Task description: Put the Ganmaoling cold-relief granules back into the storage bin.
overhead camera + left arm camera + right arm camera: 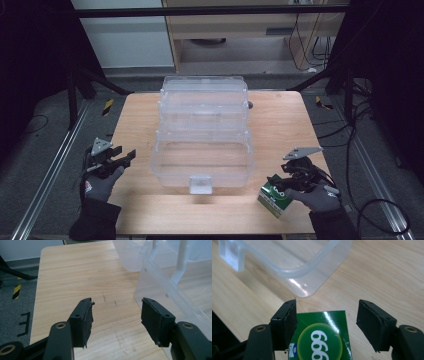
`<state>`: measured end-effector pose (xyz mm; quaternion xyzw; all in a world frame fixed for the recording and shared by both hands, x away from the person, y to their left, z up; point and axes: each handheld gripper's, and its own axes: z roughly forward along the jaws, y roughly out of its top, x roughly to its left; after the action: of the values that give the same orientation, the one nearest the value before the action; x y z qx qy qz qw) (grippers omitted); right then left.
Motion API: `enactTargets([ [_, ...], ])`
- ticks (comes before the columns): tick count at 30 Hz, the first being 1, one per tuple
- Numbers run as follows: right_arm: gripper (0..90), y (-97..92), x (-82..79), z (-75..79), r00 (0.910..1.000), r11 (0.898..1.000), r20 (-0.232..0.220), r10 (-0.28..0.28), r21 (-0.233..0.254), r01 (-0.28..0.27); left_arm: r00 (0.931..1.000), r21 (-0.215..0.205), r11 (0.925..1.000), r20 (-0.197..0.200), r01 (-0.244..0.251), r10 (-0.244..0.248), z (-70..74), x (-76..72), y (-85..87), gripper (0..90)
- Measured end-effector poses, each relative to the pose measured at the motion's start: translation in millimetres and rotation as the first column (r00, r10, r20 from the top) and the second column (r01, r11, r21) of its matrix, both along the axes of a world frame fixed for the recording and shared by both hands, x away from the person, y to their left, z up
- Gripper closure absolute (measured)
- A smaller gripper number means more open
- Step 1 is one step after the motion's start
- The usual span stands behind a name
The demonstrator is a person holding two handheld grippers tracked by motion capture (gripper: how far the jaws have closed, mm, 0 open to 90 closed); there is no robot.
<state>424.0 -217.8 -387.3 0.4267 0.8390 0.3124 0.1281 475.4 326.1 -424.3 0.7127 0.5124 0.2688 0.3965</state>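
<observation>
A clear plastic storage box (202, 132) stands open in the middle of the wooden table (135, 120), its stepped trays folded back. A green carton (272, 198) with a yellow-green circle and white digits lies near the table's front right corner. My right gripper (283, 184) hovers over it; in the right gripper view the carton (322, 340) sits between and below the jaws, with a gap at the right pad, so the right gripper (327, 315) is open. My left gripper (117, 312) is open and empty above bare wood, just left of the box wall (172, 297).
The box's front latch tab (200, 184) juts toward me, and its rounded front corner (304, 267) lies just beyond the carton. Bare wood runs left of the box. Off the table are grey floor, metal rails (50, 170) and loose cables (370, 135).
</observation>
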Motion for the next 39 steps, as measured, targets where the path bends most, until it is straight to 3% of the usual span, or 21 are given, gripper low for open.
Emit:
enactTargets([
  [10,25.1,5.3,-3.6,-4.3,0.9922,0.996,-0.119,0.038,-0.081,-0.047,1.0000,0.003,1.0000,-0.008,0.002,-0.002,-1.9,0.5,-0.9,40.7],
  [25,9.7,17.3,-0.3,-11.6,0.9786,0.977,-0.186,0.089,-0.175,-0.122,0.9998,0.013,0.9999,-0.020,0.008,-0.007,-5.1,1.5,-1.9,40.0],
  [39,7.4,16.9,7.2,-21.2,0.9705,0.970,-0.230,0.071,-0.212,-0.122,0.9994,0.021,0.9997,-0.031,0.013,-0.013,-7.4,2.3,-1.9,39.4],
])
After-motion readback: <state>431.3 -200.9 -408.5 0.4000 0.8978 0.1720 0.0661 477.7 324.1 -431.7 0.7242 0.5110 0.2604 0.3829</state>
